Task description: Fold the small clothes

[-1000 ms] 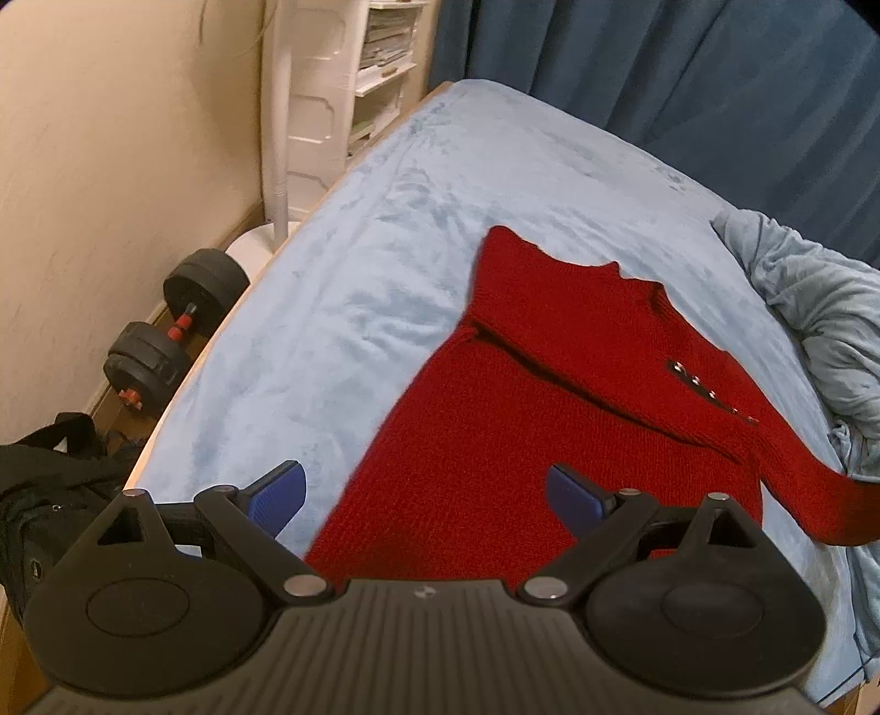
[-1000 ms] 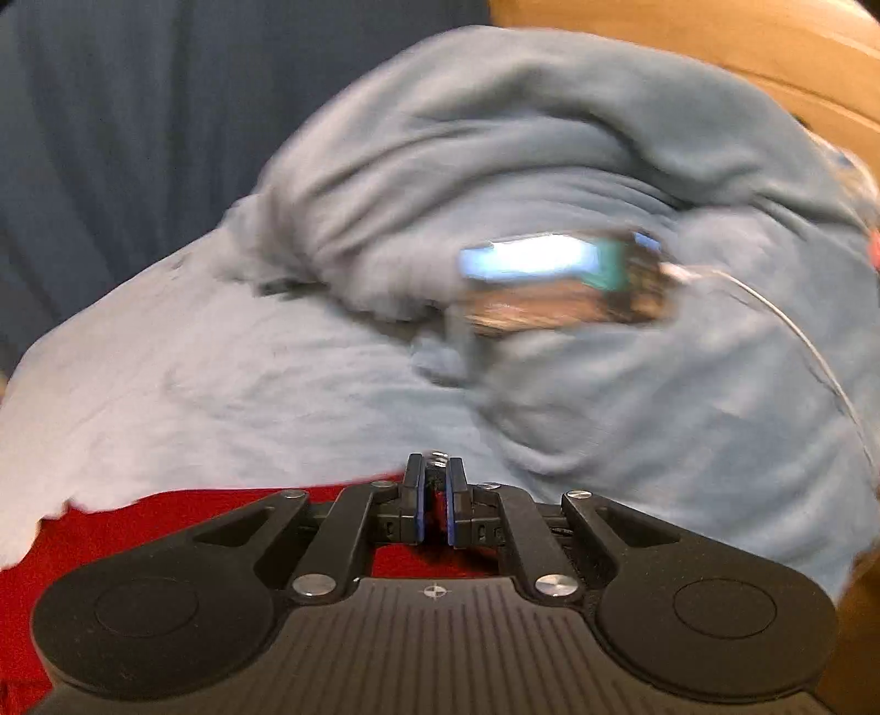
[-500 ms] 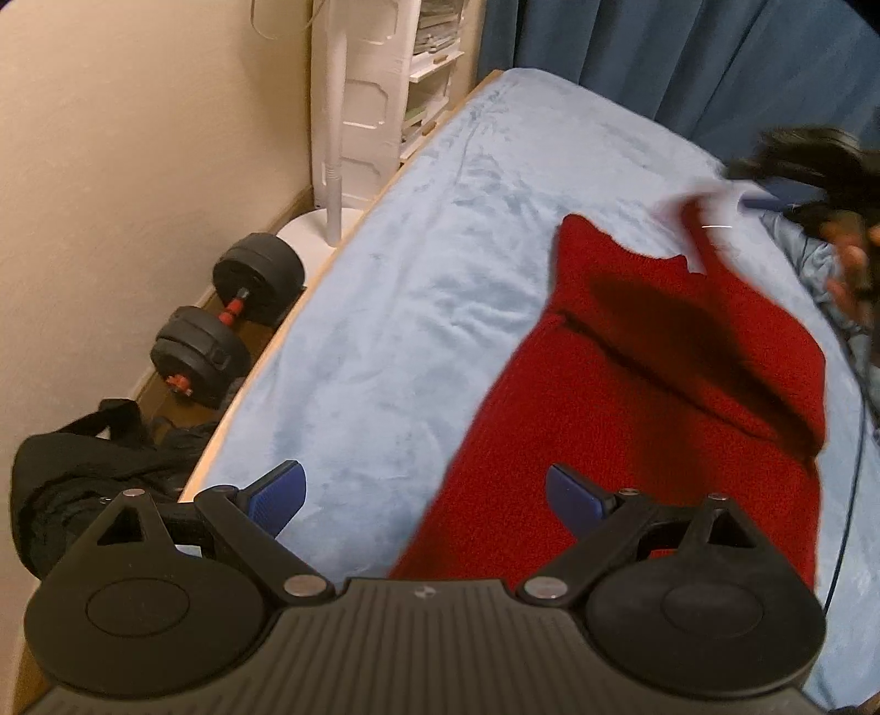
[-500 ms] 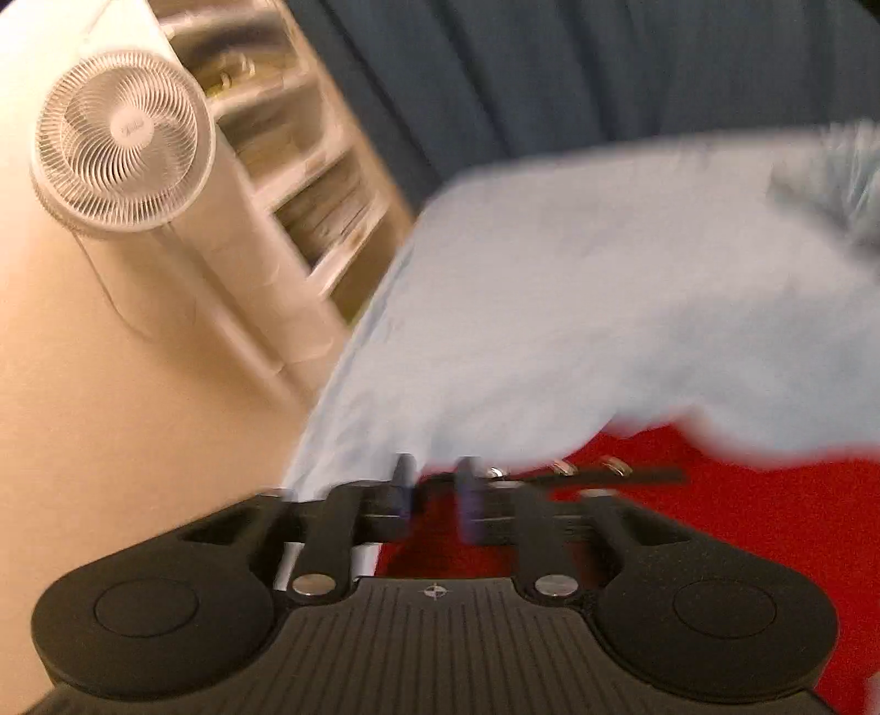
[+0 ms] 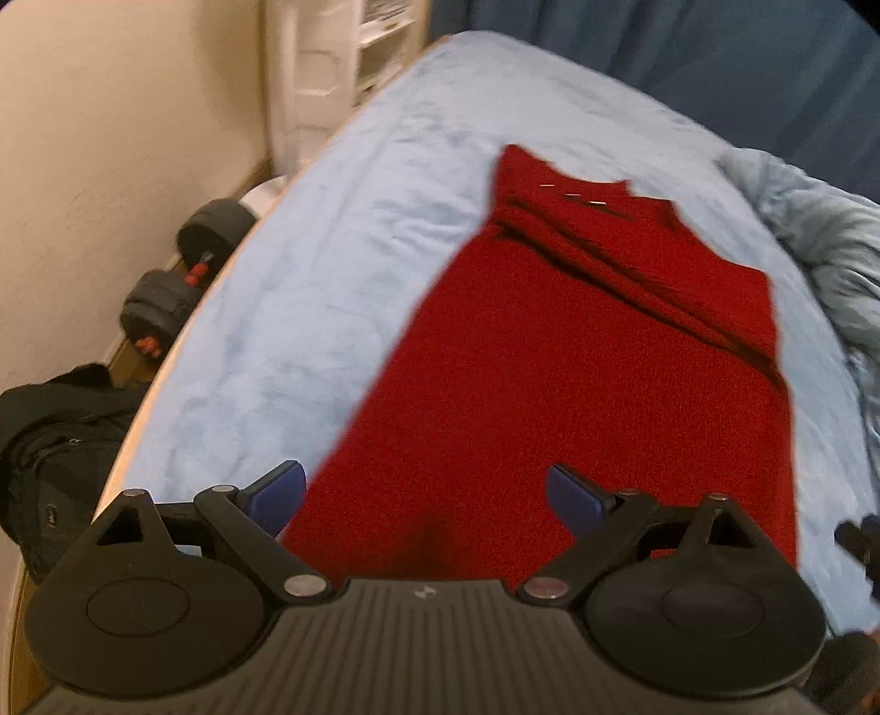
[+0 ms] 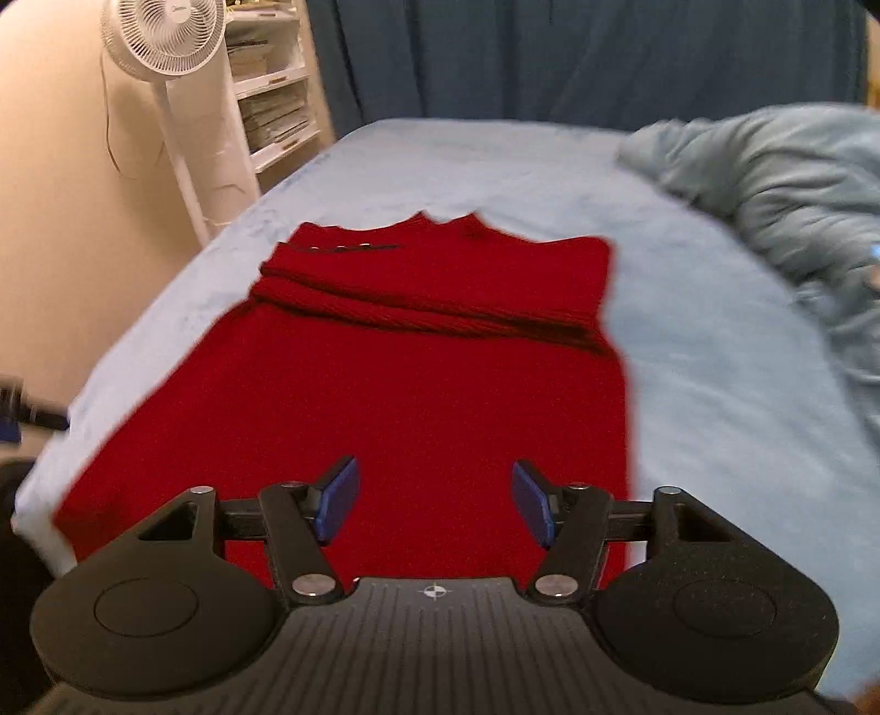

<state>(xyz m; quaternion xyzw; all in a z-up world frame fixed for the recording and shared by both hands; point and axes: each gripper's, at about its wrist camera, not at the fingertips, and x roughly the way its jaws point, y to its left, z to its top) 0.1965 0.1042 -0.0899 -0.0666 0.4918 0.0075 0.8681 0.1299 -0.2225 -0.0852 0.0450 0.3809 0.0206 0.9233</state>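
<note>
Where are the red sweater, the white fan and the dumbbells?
red sweater (image 6: 429,396): right wrist view, its flat body.
white fan (image 6: 165,33): right wrist view, its round grille.
dumbbells (image 5: 159,313): left wrist view, a black weight plate.

warm dim indoor light, both views motion-blurred and soft, fisheye bending with dark corners

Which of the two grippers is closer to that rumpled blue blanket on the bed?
Right, probably. The right gripper hangs over the red sweater's blanket-side half; the left gripper is over its far edge, away from the blanket.
</note>
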